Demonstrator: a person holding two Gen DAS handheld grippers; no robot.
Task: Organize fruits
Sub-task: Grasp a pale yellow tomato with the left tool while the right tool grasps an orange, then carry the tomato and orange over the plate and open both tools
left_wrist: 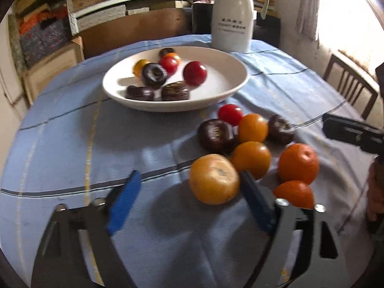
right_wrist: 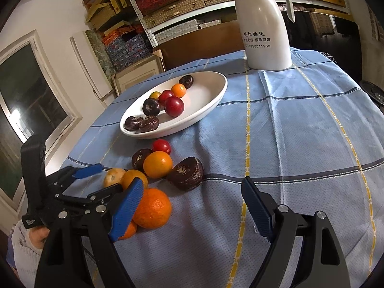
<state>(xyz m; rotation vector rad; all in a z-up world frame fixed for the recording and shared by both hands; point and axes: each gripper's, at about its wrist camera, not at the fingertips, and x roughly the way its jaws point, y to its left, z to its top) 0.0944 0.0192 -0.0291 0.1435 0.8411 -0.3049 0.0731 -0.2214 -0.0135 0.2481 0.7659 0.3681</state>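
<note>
Standing behind the oval white ceramic dish (right_wrist: 211,100), whose long axis runs diagonally in the right wrist view, a white plastic jug (right_wrist: 266,31) shows Chinese print and "16950011139". Loose round fruits (right_wrist: 158,164) cluster on the blue checked tablecloth (right_wrist: 300,132) before the dish. Left gripper (left_wrist: 189,187) and right gripper (right_wrist: 192,204) both gape, empty.
</note>
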